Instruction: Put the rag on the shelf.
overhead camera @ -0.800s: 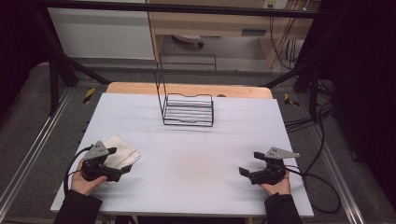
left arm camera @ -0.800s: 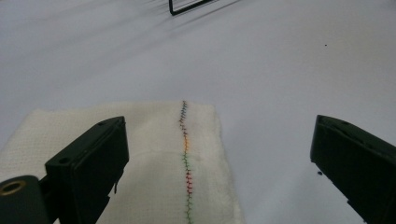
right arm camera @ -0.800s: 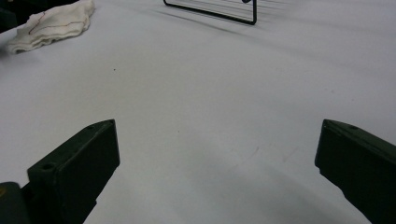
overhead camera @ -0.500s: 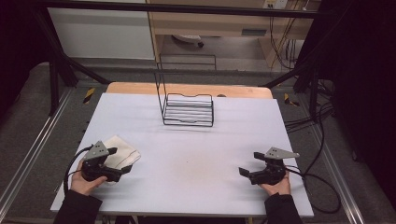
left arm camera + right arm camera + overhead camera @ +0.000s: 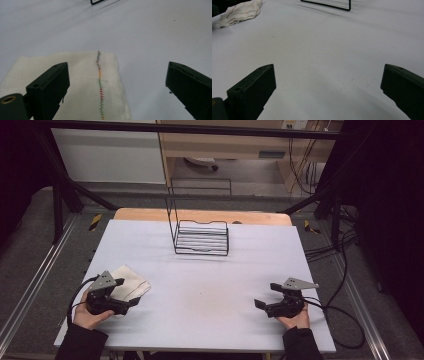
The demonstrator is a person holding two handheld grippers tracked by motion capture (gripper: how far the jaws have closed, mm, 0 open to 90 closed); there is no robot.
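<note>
A folded cream cloth (image 5: 129, 282) with a coloured stitched seam lies flat on the white table (image 5: 200, 270) near its front left. My left gripper (image 5: 127, 302) rests over the cloth's near edge, jaws wide apart. In the left gripper view the cloth (image 5: 82, 82) lies below and between the open jaws, and the pads do not press on it. My right gripper (image 5: 260, 305) sits low at the front right, open, with bare table between its jaws. From the right gripper view the cloth (image 5: 239, 11) appears far off at the upper left.
A black wire rack (image 5: 201, 237) with a tall back frame stands at the table's far middle; its base edge (image 5: 329, 5) shows at the top of the right gripper view. Cables (image 5: 340, 315) trail off the table's right side. A wooden board (image 5: 150, 215) lies along the far edge.
</note>
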